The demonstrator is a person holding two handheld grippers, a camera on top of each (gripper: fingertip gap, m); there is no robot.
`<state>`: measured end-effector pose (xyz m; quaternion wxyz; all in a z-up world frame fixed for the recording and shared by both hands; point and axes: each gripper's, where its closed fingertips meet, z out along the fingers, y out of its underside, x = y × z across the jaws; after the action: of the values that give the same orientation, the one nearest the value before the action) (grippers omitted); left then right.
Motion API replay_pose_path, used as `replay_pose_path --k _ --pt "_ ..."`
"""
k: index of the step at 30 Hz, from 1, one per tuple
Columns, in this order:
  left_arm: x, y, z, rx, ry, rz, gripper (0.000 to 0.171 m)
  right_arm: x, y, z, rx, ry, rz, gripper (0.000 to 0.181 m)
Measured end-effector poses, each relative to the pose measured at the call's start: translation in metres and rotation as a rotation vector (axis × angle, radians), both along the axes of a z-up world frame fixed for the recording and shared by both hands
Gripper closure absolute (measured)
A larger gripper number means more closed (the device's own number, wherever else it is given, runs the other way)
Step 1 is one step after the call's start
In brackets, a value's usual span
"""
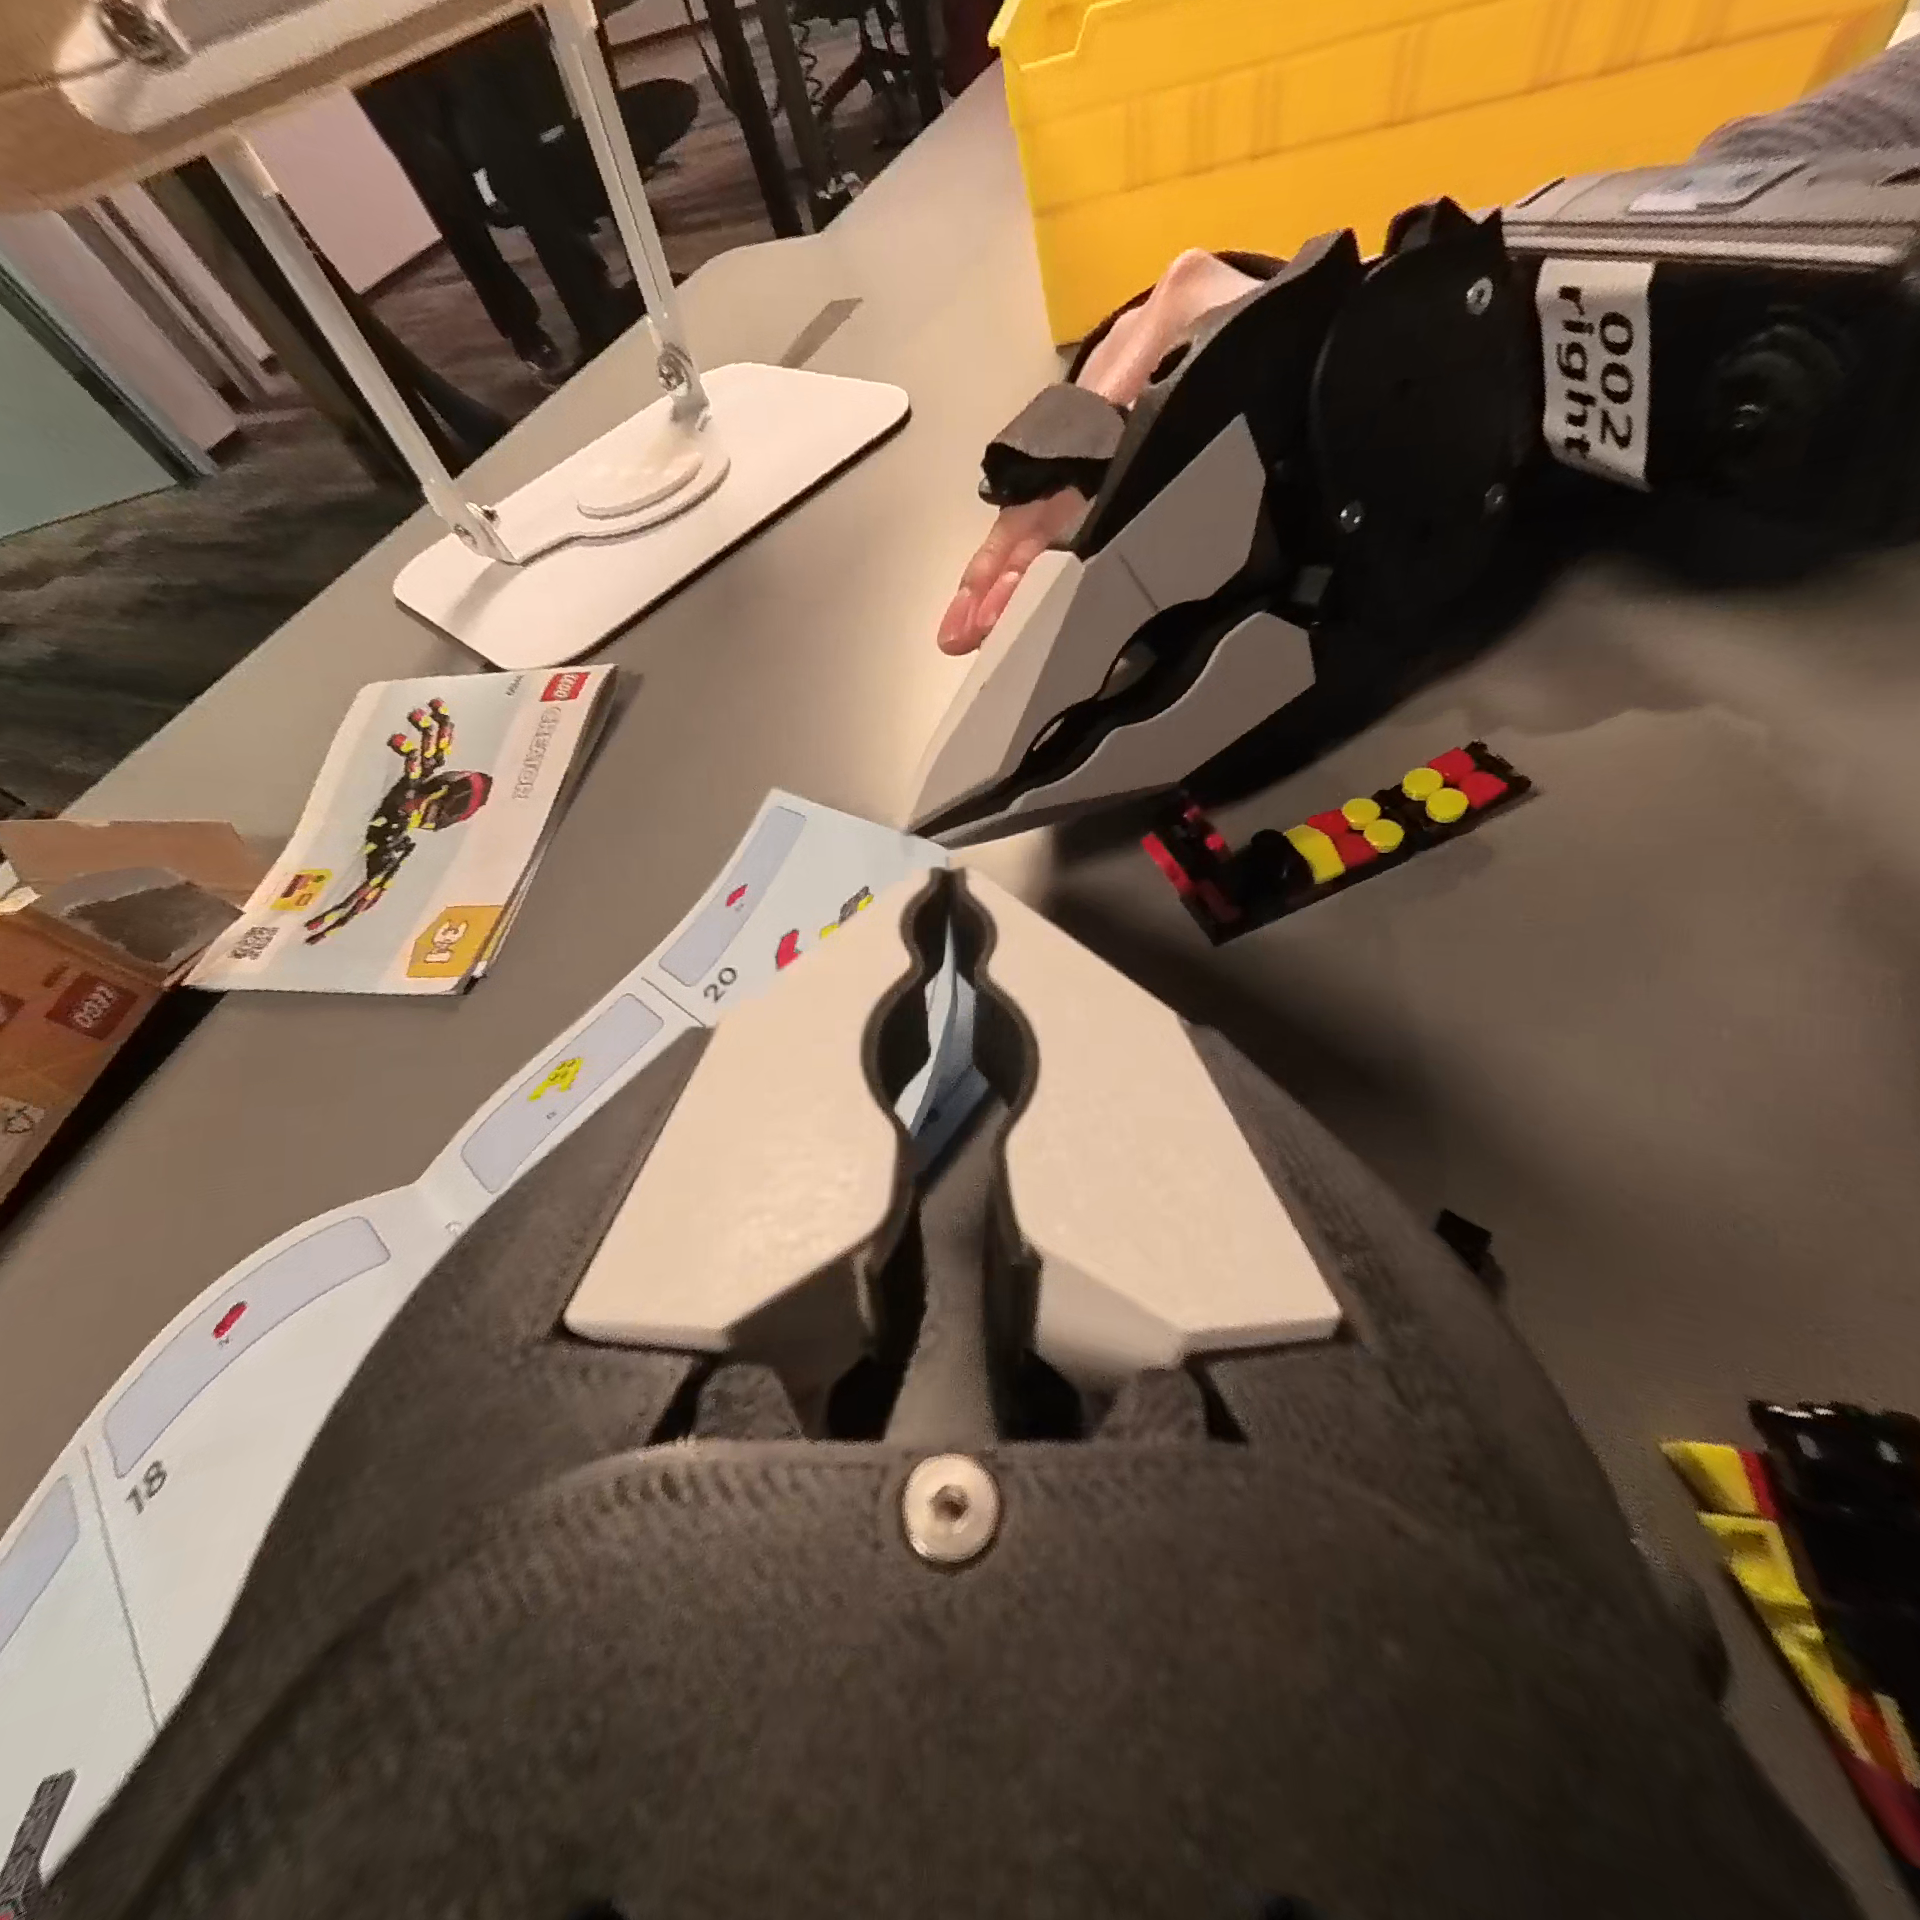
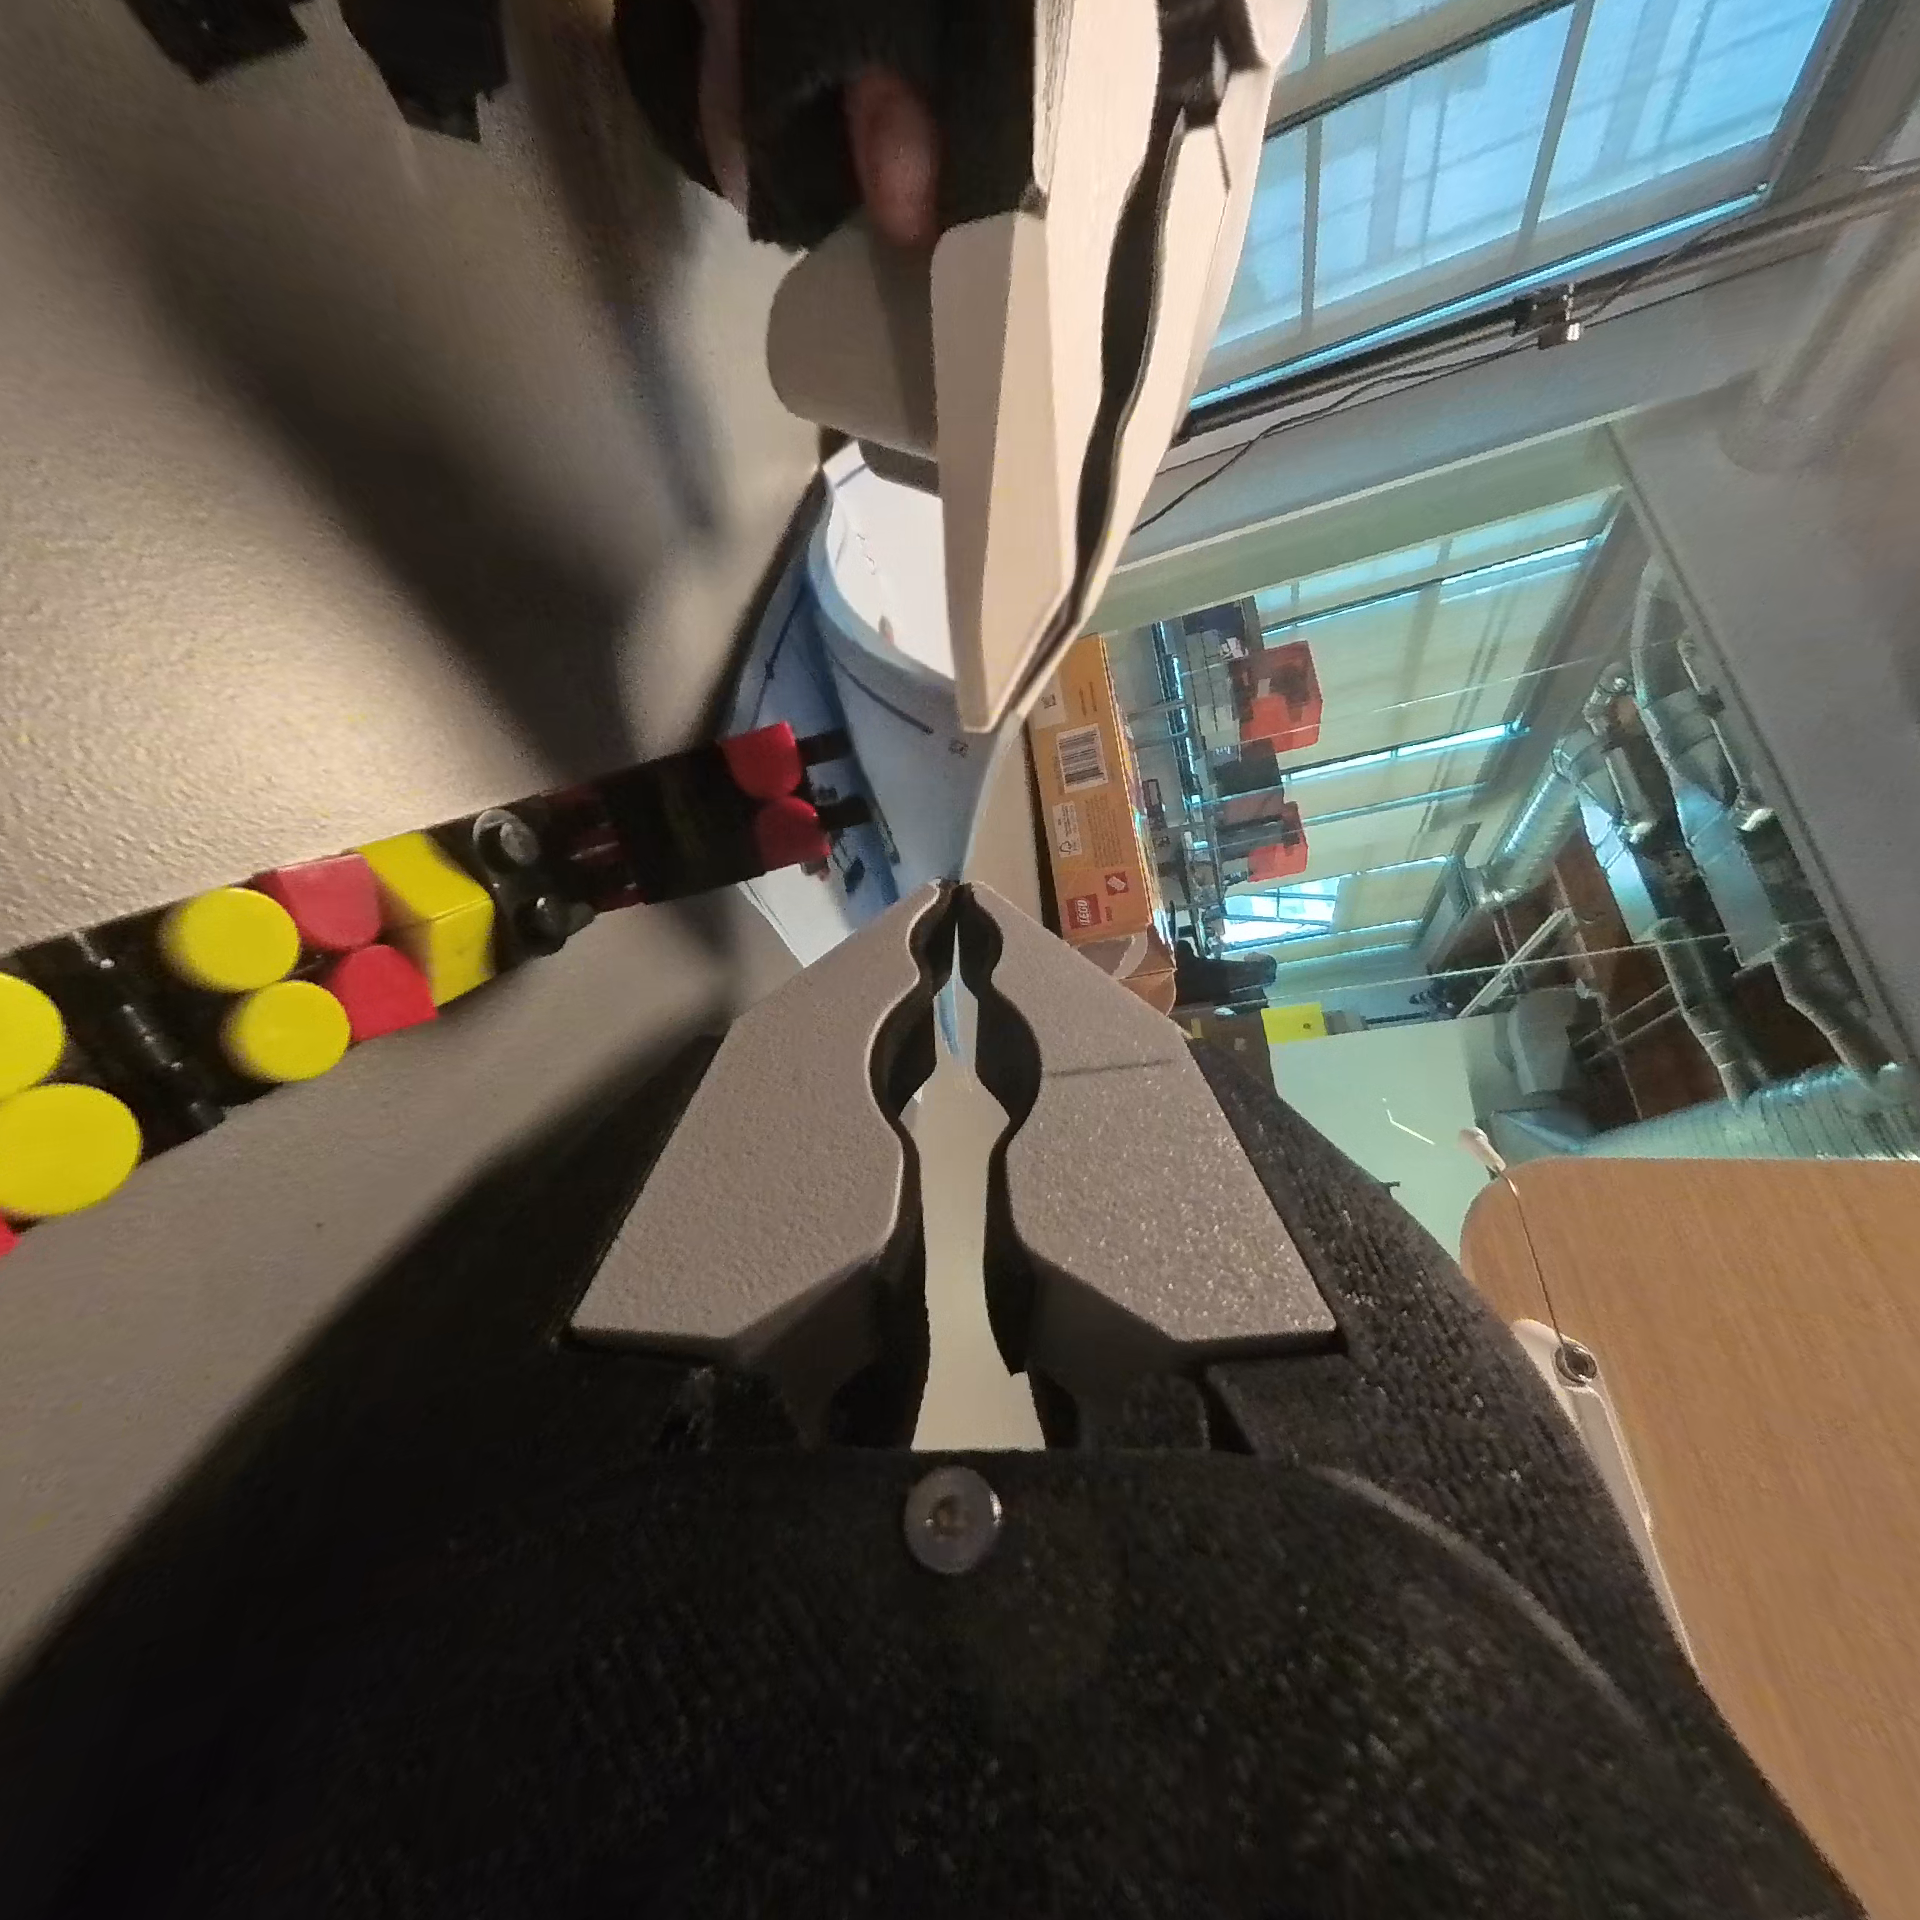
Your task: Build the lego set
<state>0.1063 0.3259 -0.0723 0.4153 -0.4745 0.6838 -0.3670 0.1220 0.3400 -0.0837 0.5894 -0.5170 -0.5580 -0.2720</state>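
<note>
The open instruction booklet (image 1: pixel 582 1081) lies on the grey table (image 1: pixel 1455 1091), and its light blue pages curve up at the far end. My left gripper (image 1: pixel 948 878) is shut on the booklet's pages, and paper shows in the gap between its fingers. My right gripper (image 1: pixel 920 828) comes in from the upper right, shut on the corner of the same page. In the right wrist view, my right gripper (image 2: pixel 954 888) pinches the page (image 2: pixel 894 748), and the left gripper (image 2: pixel 987 717) holds it from above. A black lego strip with red and yellow pieces (image 1: pixel 1351 842) lies just right of both tips; it also shows in the right wrist view (image 2: pixel 312 966).
A closed second booklet (image 1: pixel 416 831) lies to the left. A torn cardboard box (image 1: pixel 73 1008) sits at the left edge. A white lamp base (image 1: pixel 665 499) stands behind, and a yellow bin (image 1: pixel 1351 125) at the back right. Another black, yellow and red lego assembly (image 1: pixel 1808 1579) lies at the lower right.
</note>
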Motion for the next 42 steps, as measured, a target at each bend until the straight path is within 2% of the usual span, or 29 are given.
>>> replay_pose_path --k 3,6,13,20,24,28,42 --pt "-0.002 0.003 0.008 -0.082 -0.036 0.017 0.171 0.0 0.0 0.001 0.0 0.004 0.002 0.181" --pt "-0.006 0.005 0.018 -0.236 -0.064 0.018 0.171 0.0 0.0 0.001 -0.003 0.008 0.003 0.181" --pt "-0.012 0.007 0.021 -0.537 -0.038 -0.008 0.171 -0.001 -0.001 -0.001 -0.006 -0.002 0.009 0.181" --pt "-0.014 0.017 0.027 -0.668 -0.081 0.017 0.171 -0.001 -0.001 0.002 0.0 0.023 0.01 0.181" --pt "-0.013 0.013 0.025 -0.684 -0.065 0.001 0.171 -0.004 -0.002 0.011 -0.004 0.112 0.032 0.171" --pt "-0.013 0.011 0.023 -0.671 -0.053 -0.004 0.171 -0.005 -0.003 0.01 -0.029 0.136 0.041 0.169" --pt "-0.011 0.006 0.023 -0.678 -0.045 -0.017 0.171 -0.006 0.0 0.002 -0.041 0.082 0.022 0.18"
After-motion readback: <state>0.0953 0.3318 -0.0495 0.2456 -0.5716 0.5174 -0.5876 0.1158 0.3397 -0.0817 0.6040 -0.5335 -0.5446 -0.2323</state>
